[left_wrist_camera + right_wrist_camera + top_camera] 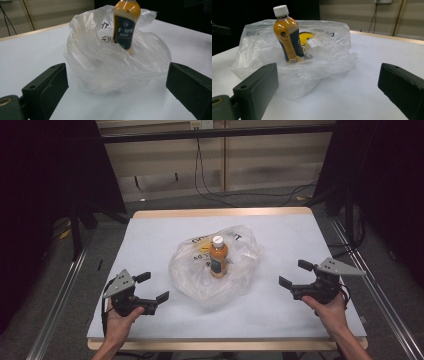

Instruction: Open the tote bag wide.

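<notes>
An orange drink bottle [218,256] stands upright inside a loose clear plastic bag [186,270] at the middle of the table [150,227]. The left gripper [153,288] and right gripper [295,273] flank it, jaws wide and empty. A careless tug on the film could topple the bottle.

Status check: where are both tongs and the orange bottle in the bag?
Left tongs open, right tongs open, both clear of the clear crinkled plastic bag. White-capped orange drink bottle stands upright inside it. Nothing between tongs and bag.
</notes>
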Action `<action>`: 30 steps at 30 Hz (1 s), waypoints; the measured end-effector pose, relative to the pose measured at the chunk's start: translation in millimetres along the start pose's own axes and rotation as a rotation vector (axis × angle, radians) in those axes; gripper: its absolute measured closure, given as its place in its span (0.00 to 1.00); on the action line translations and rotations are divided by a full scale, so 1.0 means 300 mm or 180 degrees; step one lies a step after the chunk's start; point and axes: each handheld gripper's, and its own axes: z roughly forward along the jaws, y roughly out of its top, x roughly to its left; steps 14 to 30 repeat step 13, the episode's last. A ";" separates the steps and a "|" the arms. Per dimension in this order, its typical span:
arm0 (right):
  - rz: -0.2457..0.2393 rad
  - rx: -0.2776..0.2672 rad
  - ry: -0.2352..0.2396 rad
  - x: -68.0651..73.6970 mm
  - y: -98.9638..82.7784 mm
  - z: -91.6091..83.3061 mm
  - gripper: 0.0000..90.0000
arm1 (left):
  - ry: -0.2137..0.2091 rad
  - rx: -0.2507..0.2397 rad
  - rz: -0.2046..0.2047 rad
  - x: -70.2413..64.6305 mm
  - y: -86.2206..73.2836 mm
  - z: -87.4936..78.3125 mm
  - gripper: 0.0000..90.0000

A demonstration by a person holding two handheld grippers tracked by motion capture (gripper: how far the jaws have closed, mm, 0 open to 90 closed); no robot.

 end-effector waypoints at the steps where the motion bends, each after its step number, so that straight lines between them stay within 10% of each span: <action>1: -0.0012 0.0001 -0.0005 0.002 -0.009 -0.009 0.04 | 0.0023 -0.0055 -0.0040 0.000 -0.002 -0.013 0.03; 8: 0.0016 -0.0063 -0.0145 0.013 -0.076 -0.070 0.03 | 0.0129 0.0000 -0.0176 0.022 -0.075 -0.042 0.03; 13: 0.0011 -0.0104 -0.0160 0.008 -0.078 -0.072 0.04 | 0.0132 0.0108 0.0040 0.013 -0.083 -0.024 0.04; 30: 0.0011 -0.0104 -0.0160 0.008 -0.078 -0.072 0.04 | 0.0132 0.0108 0.0040 0.013 -0.083 -0.024 0.04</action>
